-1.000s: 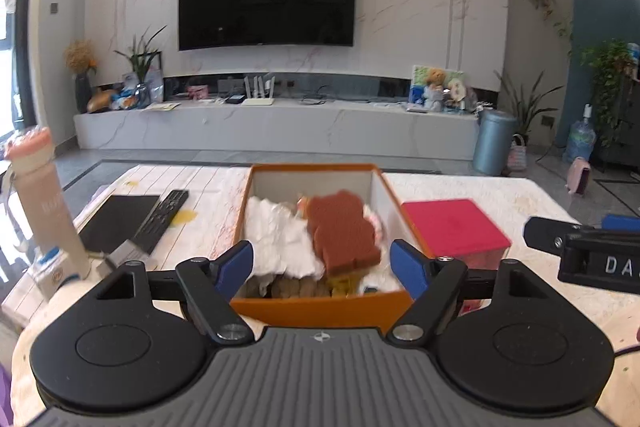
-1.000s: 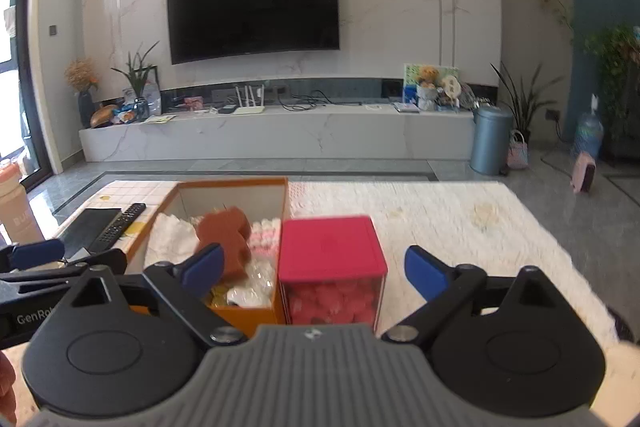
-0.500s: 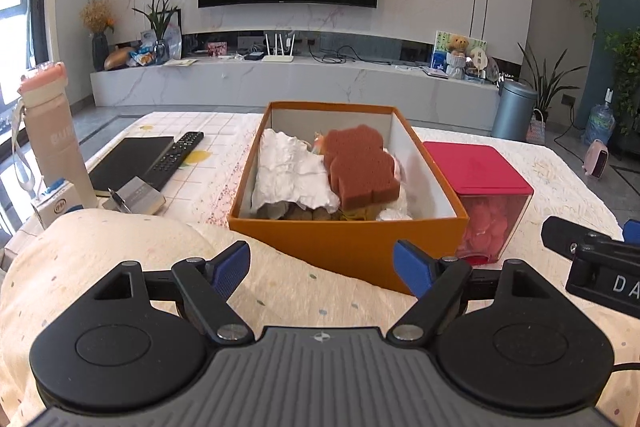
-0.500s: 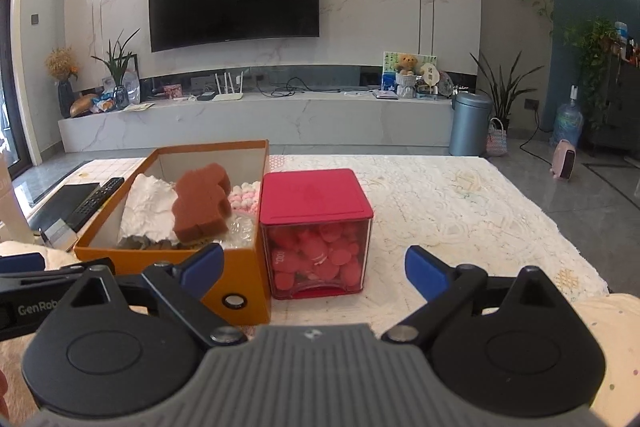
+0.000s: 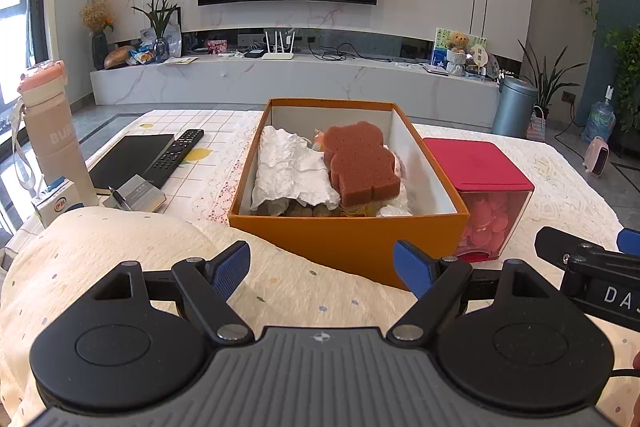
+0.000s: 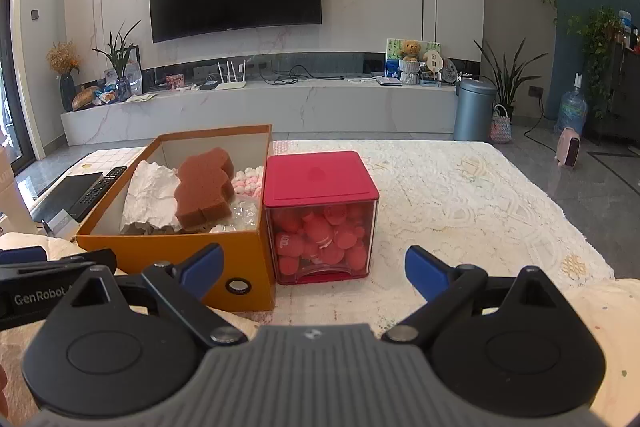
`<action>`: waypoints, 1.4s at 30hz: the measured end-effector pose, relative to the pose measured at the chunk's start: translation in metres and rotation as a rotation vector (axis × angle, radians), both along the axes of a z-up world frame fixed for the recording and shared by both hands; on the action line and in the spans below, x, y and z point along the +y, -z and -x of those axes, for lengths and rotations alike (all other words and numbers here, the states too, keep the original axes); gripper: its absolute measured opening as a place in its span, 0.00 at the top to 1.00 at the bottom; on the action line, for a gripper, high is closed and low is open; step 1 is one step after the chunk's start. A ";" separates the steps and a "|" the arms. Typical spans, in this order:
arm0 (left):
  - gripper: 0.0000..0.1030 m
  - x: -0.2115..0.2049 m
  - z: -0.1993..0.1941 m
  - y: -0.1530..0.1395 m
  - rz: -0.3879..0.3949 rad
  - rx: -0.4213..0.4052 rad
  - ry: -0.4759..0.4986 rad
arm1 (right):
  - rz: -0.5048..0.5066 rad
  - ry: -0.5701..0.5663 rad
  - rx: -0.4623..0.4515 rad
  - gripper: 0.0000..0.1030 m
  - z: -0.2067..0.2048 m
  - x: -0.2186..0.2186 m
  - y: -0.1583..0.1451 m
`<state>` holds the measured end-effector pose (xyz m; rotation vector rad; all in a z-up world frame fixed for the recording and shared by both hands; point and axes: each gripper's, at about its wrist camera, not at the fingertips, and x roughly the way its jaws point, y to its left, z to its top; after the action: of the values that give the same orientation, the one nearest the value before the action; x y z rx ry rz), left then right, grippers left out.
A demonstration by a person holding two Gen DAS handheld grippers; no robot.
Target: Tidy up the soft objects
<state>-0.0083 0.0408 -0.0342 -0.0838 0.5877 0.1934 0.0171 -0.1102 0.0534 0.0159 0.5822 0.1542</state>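
An orange cardboard box (image 5: 348,239) (image 6: 176,251) stands on the table. Inside it lie a brown bear-shaped sponge (image 5: 360,163) (image 6: 205,187), crumpled white tissue (image 5: 288,171) (image 6: 150,195) and pink-white puffs (image 6: 248,179). To its right a clear cube with a red lid (image 5: 476,163) (image 6: 318,175) holds red soft balls (image 6: 320,239). My left gripper (image 5: 322,269) is open and empty, in front of the box over a cream cushion (image 5: 120,247). My right gripper (image 6: 314,267) is open and empty, in front of the cube.
Left of the box lie a black remote (image 5: 176,151), a dark notebook (image 5: 128,163), a small grey booklet with a pen (image 5: 136,193) and a pink bottle (image 5: 52,131). A lace cloth (image 6: 480,195) covers the table's right side. A TV wall stands behind.
Both grippers have pulled back and risen from the box and cube, which now sit farther ahead. The cushion has come into view under the left gripper. Both stay open.
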 end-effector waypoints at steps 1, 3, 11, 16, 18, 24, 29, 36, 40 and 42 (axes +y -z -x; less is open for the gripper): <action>0.07 0.000 0.000 0.000 0.000 -0.001 0.001 | 0.000 0.000 0.000 0.07 0.000 0.000 0.000; 0.07 0.001 0.000 0.000 -0.001 0.000 0.001 | 0.000 -0.001 0.000 0.07 0.000 0.000 0.000; 0.07 0.001 0.000 0.000 0.001 0.000 0.002 | 0.000 -0.003 0.004 0.07 -0.001 0.000 0.001; 0.07 0.000 0.000 0.000 0.001 0.002 0.001 | -0.001 -0.003 0.007 0.07 -0.001 0.000 0.002; 0.07 0.000 0.000 -0.001 0.002 0.002 0.001 | -0.001 -0.003 0.009 0.07 -0.001 0.000 0.003; 0.07 0.000 0.000 -0.001 -0.004 0.001 0.005 | -0.001 -0.004 0.010 0.07 -0.001 0.001 0.003; 0.07 -0.002 0.002 -0.001 -0.006 0.000 0.008 | 0.000 -0.006 0.012 0.07 0.000 0.001 0.004; 0.07 -0.002 0.001 -0.001 -0.009 0.000 0.009 | 0.001 -0.008 0.013 0.07 0.000 0.002 0.005; 0.07 -0.002 0.001 -0.002 -0.007 0.000 0.009 | 0.001 -0.009 0.016 0.07 0.000 0.002 0.005; 0.07 -0.002 0.002 -0.002 -0.007 0.001 0.009 | 0.003 -0.011 0.016 0.07 0.000 0.003 0.005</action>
<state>-0.0099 0.0391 -0.0324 -0.0742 0.5884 0.1867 0.0175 -0.1075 0.0482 0.0114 0.5984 0.1640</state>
